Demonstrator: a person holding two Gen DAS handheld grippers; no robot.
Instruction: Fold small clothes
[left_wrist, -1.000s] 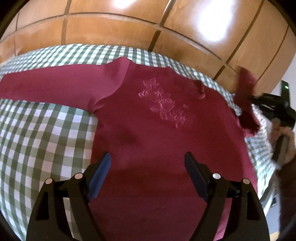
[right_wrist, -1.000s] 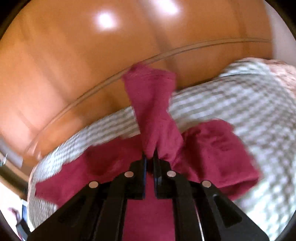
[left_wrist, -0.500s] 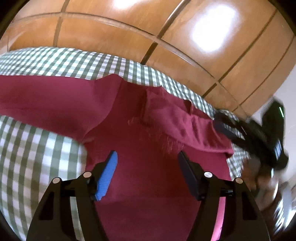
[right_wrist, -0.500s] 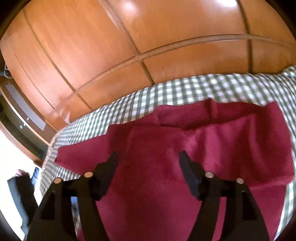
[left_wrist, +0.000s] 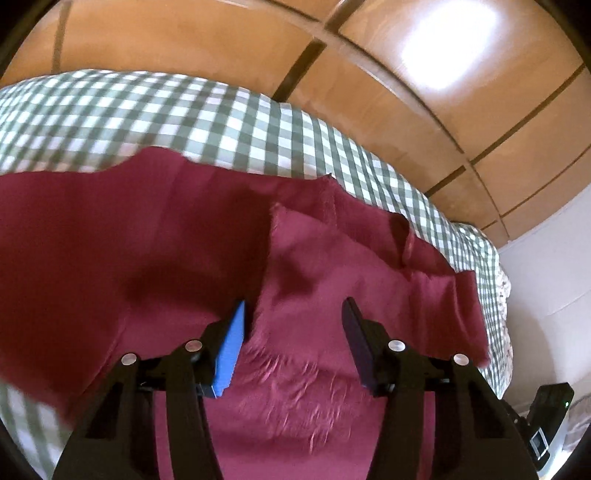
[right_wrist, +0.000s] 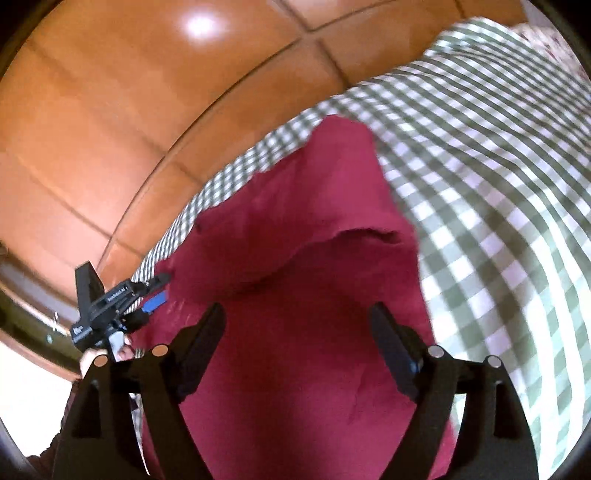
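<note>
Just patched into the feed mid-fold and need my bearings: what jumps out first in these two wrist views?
A dark red garment fills the middle of both views, spread on a green-and-white checked cloth, with one sleeve folded across its body. Both grippers hover over it open and empty: the left gripper, with one blue pad, and the right gripper. Behind the bed runs a glossy orange wooden panel wall.

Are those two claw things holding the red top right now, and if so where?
Nothing is held. The left gripper and right gripper both stand open above the red top.
</note>
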